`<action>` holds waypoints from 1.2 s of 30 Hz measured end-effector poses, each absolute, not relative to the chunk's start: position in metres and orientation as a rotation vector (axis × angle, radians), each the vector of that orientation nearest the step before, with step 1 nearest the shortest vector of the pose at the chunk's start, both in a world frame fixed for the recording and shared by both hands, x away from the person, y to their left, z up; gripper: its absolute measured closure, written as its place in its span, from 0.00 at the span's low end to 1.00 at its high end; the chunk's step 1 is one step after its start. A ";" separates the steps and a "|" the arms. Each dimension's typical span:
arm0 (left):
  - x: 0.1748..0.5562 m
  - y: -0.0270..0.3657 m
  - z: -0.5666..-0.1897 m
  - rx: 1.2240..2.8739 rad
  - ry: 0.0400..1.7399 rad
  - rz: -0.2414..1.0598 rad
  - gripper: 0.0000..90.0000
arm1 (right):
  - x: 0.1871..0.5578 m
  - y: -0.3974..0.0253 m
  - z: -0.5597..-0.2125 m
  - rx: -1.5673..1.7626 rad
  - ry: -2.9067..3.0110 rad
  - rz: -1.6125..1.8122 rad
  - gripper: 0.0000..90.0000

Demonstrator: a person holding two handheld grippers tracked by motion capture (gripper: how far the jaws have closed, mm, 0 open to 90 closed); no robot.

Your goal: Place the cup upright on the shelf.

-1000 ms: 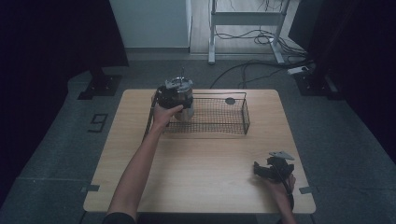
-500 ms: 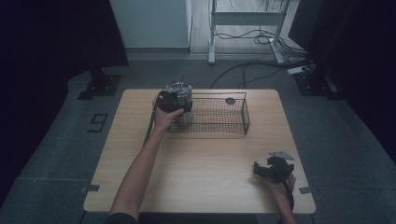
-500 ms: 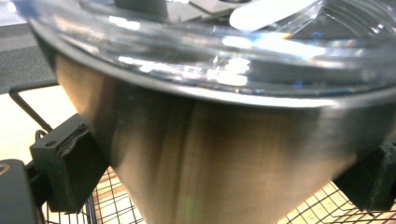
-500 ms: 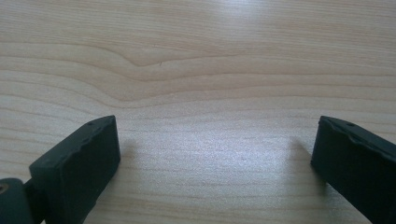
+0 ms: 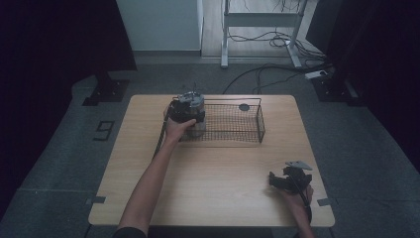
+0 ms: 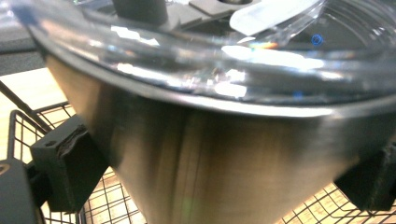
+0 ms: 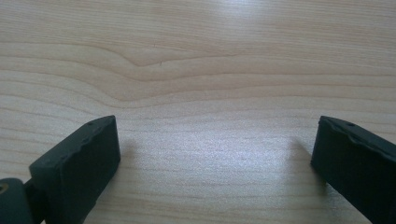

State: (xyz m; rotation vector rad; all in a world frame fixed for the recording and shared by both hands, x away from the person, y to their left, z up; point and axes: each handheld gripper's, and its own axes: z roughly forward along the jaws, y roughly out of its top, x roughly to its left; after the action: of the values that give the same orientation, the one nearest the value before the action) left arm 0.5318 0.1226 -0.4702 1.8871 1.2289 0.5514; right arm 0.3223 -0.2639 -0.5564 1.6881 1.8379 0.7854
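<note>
While the left gripper (image 5: 190, 120) clamps a steel cup (image 6: 224, 154), the right gripper (image 5: 287, 179) rests wide open on the table (image 5: 218, 183).
Both left jaws press the cup's sides, with the wire basket (image 5: 233, 126) directly beneath it; the cup's clear lid (image 6: 196, 51) is on.

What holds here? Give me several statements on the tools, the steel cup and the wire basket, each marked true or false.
1. The left tool grips the steel cup from both sides. True.
2. The cup stands at the right end of the wire basket. False: it is at the basket's left end.
3. The right tool is open over bare table. True.
4. The right tool holds a small dark disc. False: its jaws are empty; the dark disc lies at the basket's far side.
5. The cup has a clear lid. True.
</note>
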 end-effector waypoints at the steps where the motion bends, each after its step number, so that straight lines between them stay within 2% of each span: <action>1: 0.532 0.122 -0.470 1.885 1.229 0.552 0.05 | 0.322 -0.264 -0.556 1.688 1.838 0.786 0.01; 26: 0.520 0.118 -0.477 1.888 1.196 0.600 0.04 | 0.322 -0.264 -0.556 1.687 1.838 0.785 0.01; 30: 0.517 0.120 -0.471 1.864 1.185 0.597 0.00 | 0.322 -0.264 -0.556 1.688 1.838 0.785 0.01; 36: 0.509 0.122 -0.459 1.832 1.167 0.625 0.00 | 0.322 -0.264 -0.556 1.687 1.838 0.786 0.01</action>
State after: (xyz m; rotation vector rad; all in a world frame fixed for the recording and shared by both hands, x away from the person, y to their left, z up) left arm 0.5093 0.1216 -0.4588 1.8317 1.1666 0.6248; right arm 0.3221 -0.2640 -0.5564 1.6869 1.8381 0.7859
